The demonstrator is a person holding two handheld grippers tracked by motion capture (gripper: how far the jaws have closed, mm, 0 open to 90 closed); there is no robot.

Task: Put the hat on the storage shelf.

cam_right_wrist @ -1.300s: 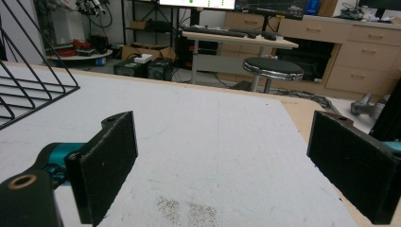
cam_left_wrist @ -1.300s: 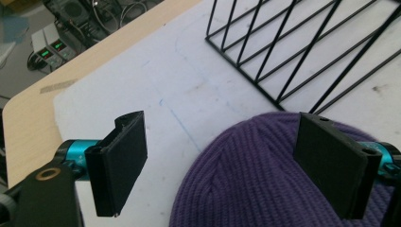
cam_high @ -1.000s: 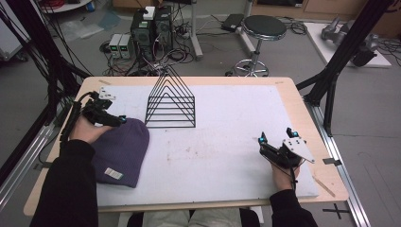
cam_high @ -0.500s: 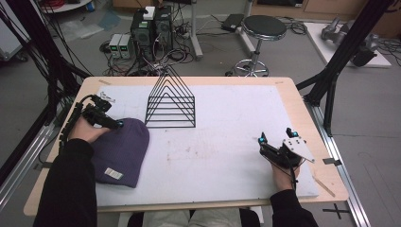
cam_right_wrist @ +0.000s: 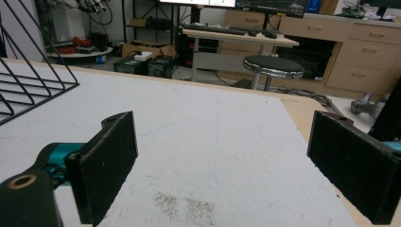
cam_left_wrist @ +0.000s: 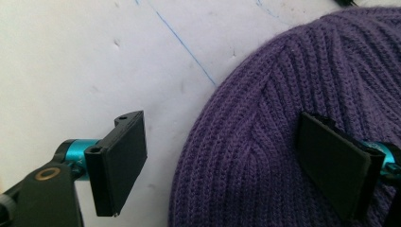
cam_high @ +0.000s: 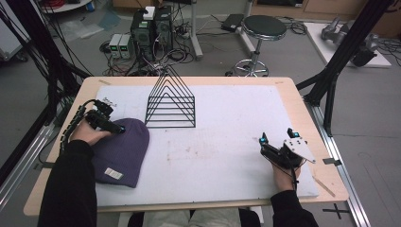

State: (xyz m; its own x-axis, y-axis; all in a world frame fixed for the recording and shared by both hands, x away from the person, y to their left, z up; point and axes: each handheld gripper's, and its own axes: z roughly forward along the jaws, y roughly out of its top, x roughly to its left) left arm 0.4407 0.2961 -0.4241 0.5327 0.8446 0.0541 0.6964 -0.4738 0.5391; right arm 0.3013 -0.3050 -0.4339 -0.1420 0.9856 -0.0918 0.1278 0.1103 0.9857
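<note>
- Claw on the left sits at the left of the high view, its jaws spread wide over the rounded top of the purple beanie; in the left gripper view one pad rests on or just above the knit and the other pad hangs over the bare white mat beside the hat's edge.
- Nothing is pinched yet: the beanie lies flat on the desk at the left of the frame, label end toward the bottom, so I judge the grasp as only set up, not made.
- Right claw is at the lower right of the high view, well apart from the hat, jaws spread and empty over the mat.
- Black wire rack stands upright at the upper middle, just beside the beanie's top.
- Left to do, by my reading: close on the knit, lift, and carry the hat wherever it belongs.
</note>
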